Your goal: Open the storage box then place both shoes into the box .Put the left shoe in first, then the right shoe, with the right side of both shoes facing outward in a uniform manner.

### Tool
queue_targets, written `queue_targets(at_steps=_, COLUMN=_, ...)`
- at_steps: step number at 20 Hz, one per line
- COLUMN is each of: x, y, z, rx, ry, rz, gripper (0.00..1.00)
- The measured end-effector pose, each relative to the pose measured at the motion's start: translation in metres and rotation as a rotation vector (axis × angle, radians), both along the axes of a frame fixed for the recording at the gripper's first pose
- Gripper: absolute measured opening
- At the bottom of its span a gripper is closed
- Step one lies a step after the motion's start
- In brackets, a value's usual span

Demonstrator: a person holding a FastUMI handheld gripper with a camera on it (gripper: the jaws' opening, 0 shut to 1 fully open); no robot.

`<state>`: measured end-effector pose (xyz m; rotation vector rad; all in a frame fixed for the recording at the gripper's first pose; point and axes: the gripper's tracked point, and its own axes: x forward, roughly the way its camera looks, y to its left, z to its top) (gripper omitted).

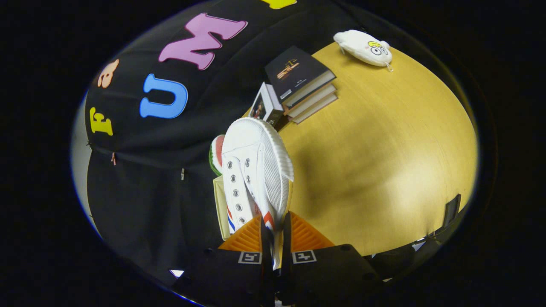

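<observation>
A white canvas shoe (256,170) with metal eyelets and a red and blue stripe hangs on its side ahead of my fingers, toe pointing away. My gripper (275,238) is shut on the shoe's rim at the heel end, with both fingers pressed against the thin edge. Behind the shoe, a cream-coloured edge of the storage box (220,209) shows beside the eyelets. The rest of the box is hidden by the shoe and my fingers.
The round yellow wooden table (384,162) spreads beyond and to the side of the shoe. A stack of books (303,85) and a smaller book (266,106) stand beyond the toe. A white plush pouch with cartoon eyes (364,47) lies farther off. A watermelon-patterned item (216,153) peeks out behind the shoe.
</observation>
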<state>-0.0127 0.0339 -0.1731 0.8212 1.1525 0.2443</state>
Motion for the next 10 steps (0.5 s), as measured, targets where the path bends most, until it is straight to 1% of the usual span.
queue_targets(at_steps=2, x=0.003, y=0.036, z=0.005, rx=-0.011, ry=-0.025, rz=0.026, gripper=0.11)
queue_targets(at_steps=6, x=0.005, y=0.109, z=-0.001, rx=-0.006, ry=-0.015, rz=0.058, gripper=0.11)
queue_targets(at_steps=10, x=0.010, y=0.155, z=-0.024, rx=-0.064, ry=-0.002, rz=0.087, gripper=0.11)
